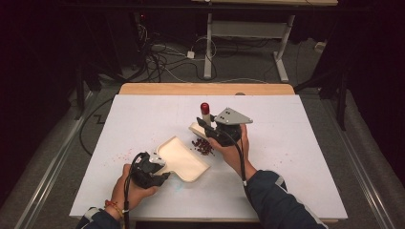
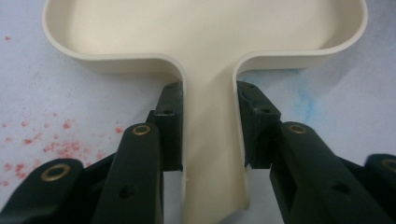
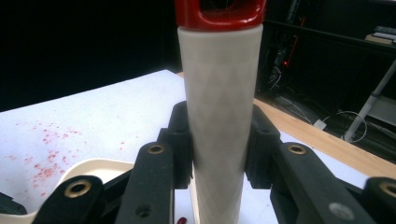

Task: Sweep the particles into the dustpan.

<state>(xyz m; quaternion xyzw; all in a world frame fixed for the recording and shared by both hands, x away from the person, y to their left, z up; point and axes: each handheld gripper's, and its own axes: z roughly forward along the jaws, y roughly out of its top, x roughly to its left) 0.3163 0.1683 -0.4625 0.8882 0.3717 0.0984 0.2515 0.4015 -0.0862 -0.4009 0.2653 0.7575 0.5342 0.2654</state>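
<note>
The left gripper (image 1: 160,168) pinches the cream dustpan's (image 1: 184,158) handle between its fingers. Just beside the dustpan lie red beans (image 1: 203,146). There the right gripper (image 1: 206,125) pinches the brush handle (image 3: 219,116).

Beans (image 1: 202,146) (between both tools) block the middle.

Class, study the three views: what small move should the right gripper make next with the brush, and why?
Probably sweep toward the cream plastic dustpan. The right gripper is shut on the white brush handle with a red cap, the dark red bits lie beside the pan's edge, and the left gripper clamps the pan's handle.
</note>
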